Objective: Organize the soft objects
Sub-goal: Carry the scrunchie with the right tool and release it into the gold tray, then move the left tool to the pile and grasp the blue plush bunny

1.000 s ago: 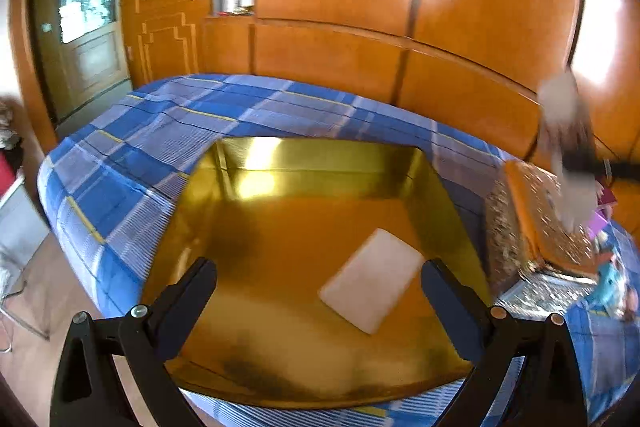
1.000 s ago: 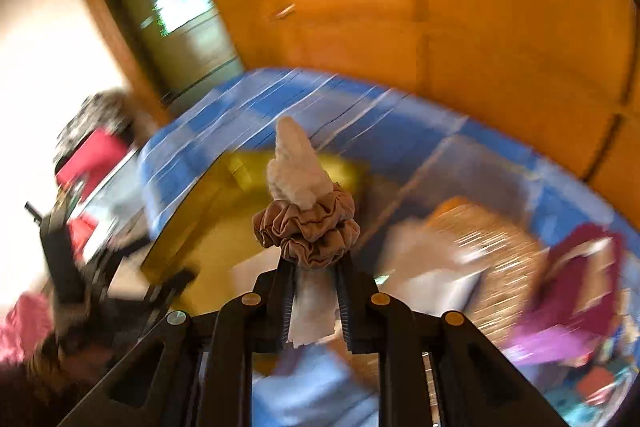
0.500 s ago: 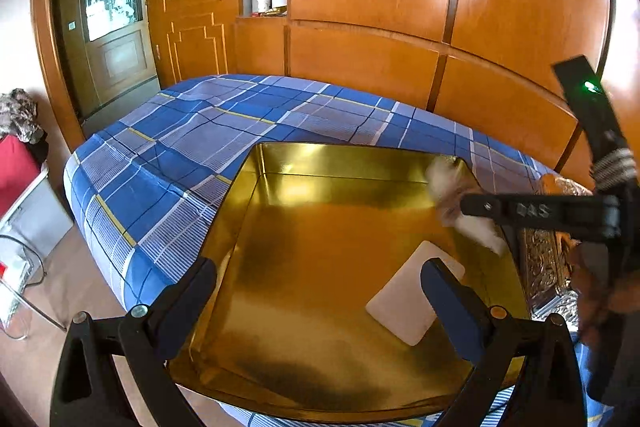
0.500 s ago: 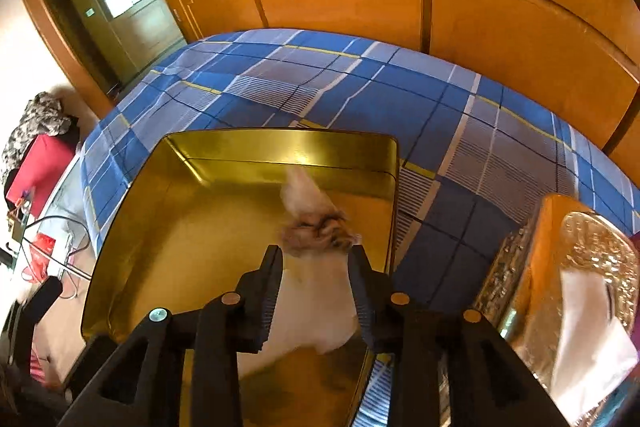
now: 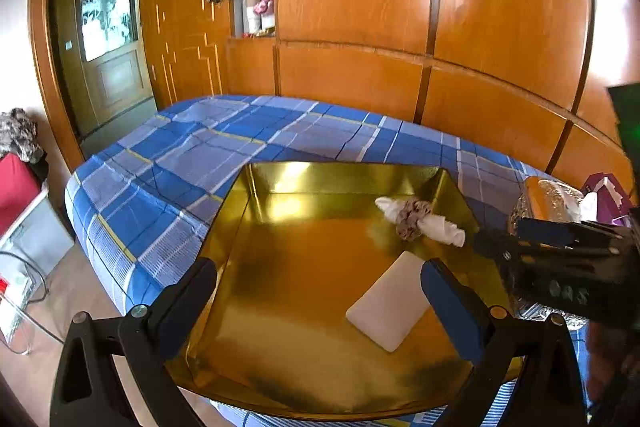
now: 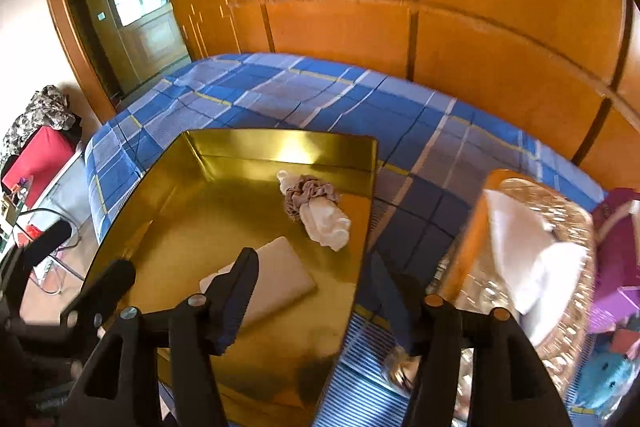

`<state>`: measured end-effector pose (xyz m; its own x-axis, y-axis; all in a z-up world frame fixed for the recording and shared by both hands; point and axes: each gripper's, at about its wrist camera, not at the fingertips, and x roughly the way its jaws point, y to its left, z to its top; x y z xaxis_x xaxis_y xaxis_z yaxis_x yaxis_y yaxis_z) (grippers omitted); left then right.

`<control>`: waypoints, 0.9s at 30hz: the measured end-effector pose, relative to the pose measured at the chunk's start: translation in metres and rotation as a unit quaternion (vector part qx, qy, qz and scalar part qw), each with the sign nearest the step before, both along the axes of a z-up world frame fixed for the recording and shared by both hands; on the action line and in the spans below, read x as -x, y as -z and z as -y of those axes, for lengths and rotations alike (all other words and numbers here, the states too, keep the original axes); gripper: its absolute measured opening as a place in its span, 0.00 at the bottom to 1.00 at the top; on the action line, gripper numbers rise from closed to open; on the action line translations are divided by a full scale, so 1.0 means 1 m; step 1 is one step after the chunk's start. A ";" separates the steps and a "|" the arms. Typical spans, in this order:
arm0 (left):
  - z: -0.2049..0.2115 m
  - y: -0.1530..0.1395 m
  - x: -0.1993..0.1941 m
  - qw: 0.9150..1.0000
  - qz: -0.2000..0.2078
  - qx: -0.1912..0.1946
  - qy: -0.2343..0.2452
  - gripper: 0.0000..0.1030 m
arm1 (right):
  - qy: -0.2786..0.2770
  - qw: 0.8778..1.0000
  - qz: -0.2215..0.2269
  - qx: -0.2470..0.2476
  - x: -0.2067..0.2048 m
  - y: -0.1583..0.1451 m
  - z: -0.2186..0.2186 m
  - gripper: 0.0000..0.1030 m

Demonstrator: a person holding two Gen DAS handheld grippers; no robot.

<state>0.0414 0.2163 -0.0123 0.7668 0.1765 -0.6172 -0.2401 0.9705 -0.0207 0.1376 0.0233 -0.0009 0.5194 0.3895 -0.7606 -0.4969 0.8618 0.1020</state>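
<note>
A rolled white cloth bound by a ruffled taupe scrunchie [image 6: 316,207] is seen lying inside the shallow square gold tray [image 6: 280,143], near its far right corner and close beside the right wall. A flat white rectangular pad [image 6: 276,279] lies nearer in the same tray, just apart from the roll. The tray is carried by the bed with the blue checked cover [image 6: 320,91].

The right gripper [image 6: 324,291] is held above the tray's near right edge with its jaws spread wide and nothing between them. The left gripper [image 5: 316,291] is likewise held with jaws wide apart and empty, over the near part of the tray.

To the right, an ornate gold-patterned tissue box [image 6: 560,227] with white tissue [image 6: 528,255] standing out of it is seen, and beyond it purple items and a turquoise soft toy [image 6: 608,379], which are judged to be the remaining things to be sorted.

Several risks are judged from here. The roll sits close to the low right wall, so it could be nudged over the rim if the tray is bumped by a passing gripper. The tray rests on soft bedding and could be tipped or slid by any downward press on its edge. The scrunchie could slip off if the roll is dragged, and the cloth would then unroll
</note>
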 end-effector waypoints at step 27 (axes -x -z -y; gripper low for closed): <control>0.065 -0.016 0.019 0.994 0.028 -0.064 0.079 1.00 | 0.136 0.981 0.136 0.021 0.058 -0.046 0.138 0.61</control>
